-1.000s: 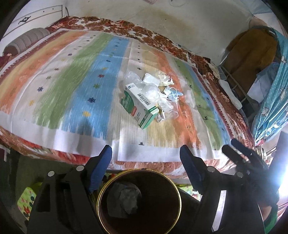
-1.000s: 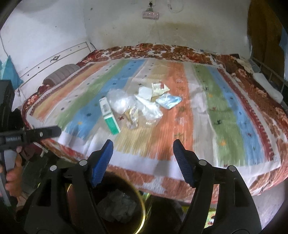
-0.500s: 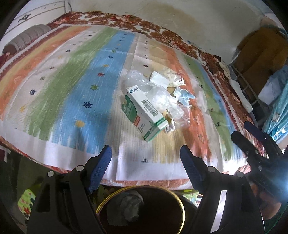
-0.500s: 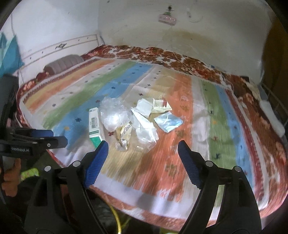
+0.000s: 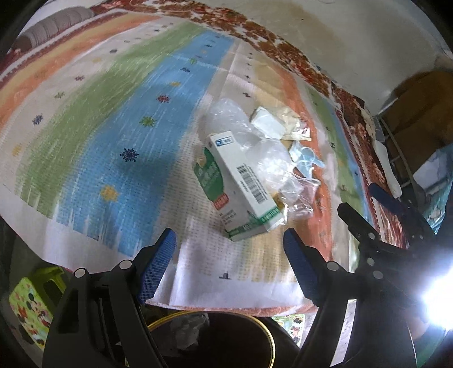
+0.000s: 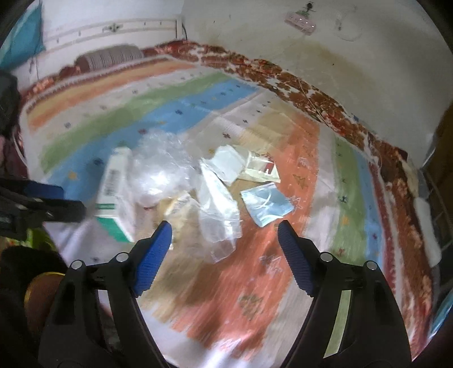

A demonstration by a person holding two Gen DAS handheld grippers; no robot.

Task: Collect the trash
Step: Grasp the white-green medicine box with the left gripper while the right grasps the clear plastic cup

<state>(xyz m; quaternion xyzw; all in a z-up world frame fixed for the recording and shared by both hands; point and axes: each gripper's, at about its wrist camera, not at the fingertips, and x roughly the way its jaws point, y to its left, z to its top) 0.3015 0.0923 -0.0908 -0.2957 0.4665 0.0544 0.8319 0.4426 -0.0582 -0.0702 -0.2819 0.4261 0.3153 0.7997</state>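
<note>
A pile of trash lies on the striped bedspread (image 5: 113, 136): a green and white carton (image 5: 237, 184), crumpled clear plastic bags (image 5: 263, 158), a white paper packet (image 5: 267, 124) and a blue face mask (image 6: 266, 203). My left gripper (image 5: 228, 235) hangs open just short of the carton's near end, nothing between its fingers. My right gripper (image 6: 223, 226) hovers over a clear plastic wrapper (image 6: 218, 209), its jaws closing, the pads touching nothing. A dark bin with a gold rim (image 5: 269, 337) stands below the bed edge, crumpled trash (image 5: 184, 331) inside.
A grey bolster pillow (image 6: 110, 55) lies at the bed's far left. A green cartoon-print stool (image 5: 31, 300) stands on the floor beside the bin. Clothes and a metal rack (image 5: 419, 113) crowd the right side. A stained wall with a power strip (image 6: 300, 21) runs behind the bed.
Both grippers have moved forward and down over the bed toward the trash pile, which now looks larger. The bin has slid to the bottom of the left view. The right gripper has rolled.
</note>
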